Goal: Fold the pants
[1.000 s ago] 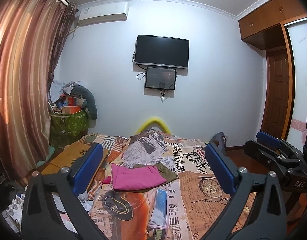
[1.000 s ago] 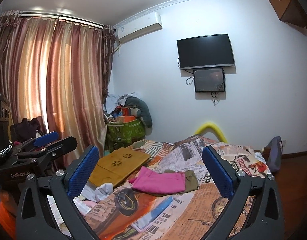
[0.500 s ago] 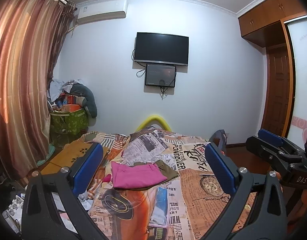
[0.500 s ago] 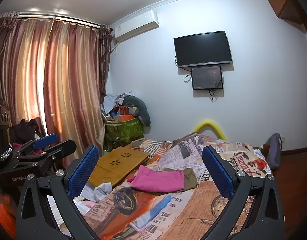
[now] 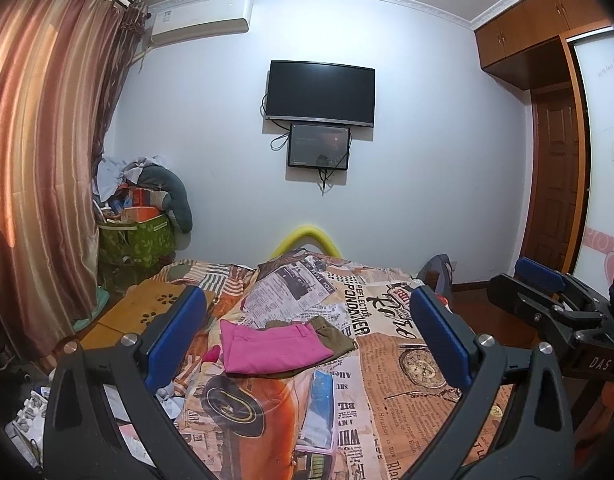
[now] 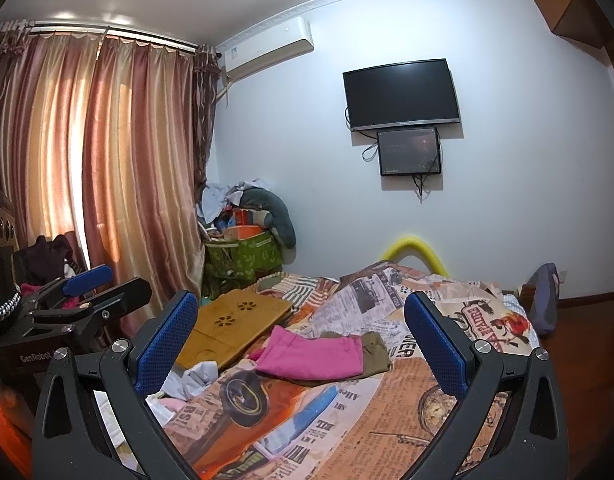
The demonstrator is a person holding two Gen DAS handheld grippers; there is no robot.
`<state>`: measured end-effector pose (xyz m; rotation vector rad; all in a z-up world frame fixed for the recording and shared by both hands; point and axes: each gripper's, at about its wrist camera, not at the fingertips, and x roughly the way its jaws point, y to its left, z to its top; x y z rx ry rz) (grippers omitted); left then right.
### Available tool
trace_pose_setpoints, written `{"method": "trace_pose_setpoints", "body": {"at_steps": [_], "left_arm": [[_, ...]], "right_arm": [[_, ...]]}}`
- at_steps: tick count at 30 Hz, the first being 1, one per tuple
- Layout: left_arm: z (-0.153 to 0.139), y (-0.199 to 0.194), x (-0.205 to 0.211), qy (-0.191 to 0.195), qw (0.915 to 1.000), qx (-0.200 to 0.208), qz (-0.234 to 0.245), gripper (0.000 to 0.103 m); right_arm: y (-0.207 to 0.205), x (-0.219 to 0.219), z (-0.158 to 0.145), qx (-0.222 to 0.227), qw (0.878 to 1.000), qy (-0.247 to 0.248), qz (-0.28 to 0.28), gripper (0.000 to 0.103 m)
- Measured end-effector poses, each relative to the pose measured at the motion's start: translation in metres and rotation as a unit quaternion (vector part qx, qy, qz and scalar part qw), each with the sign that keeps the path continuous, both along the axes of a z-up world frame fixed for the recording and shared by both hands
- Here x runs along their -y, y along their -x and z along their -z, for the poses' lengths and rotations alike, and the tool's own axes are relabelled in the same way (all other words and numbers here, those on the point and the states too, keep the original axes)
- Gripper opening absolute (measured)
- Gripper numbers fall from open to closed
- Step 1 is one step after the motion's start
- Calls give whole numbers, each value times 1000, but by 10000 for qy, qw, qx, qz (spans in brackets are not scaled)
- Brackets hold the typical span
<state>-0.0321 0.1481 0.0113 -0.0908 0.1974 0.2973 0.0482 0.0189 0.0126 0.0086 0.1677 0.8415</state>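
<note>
Bedroom: newsprint-patterned bed [image 5: 387,360] beneath wall-mounted television [image 5: 321,93].

Pants [image 5: 271,347]: bright pink, folded. Second garment [image 5: 335,335] under them: olive brown.
Bedspread [image 5: 391,364]: orange and cream newspaper print, black lettering, a pocket-watch motif, an orange car, a blue patch.
Lap tray [image 6: 235,326]: honey-yellow wood, flower-shaped cutouts.
Curtains [image 6: 119,168]: satin stripes of rose, maroon and gold.
Storage bag [image 5: 137,240]: green with pale leaf print.
Foam tube [image 5: 307,236]: yellow.
Wall [image 5: 427,160]: pale blue-white; television [image 5: 320,93] black.
Cabinets [image 5: 539,20]: orange-brown wood.
Gripper pads [image 5: 175,340]: blue, on black frames.
</note>
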Motion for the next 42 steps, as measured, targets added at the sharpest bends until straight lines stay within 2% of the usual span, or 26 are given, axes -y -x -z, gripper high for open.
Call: {"method": "trace_pose_setpoints", "body": {"at_steps": [42], "left_arm": [[3, 0, 11, -62, 9998, -39, 203, 103]], "right_arm": [[-3, 6, 0, -98, 9999, -47, -60, 103]]}}
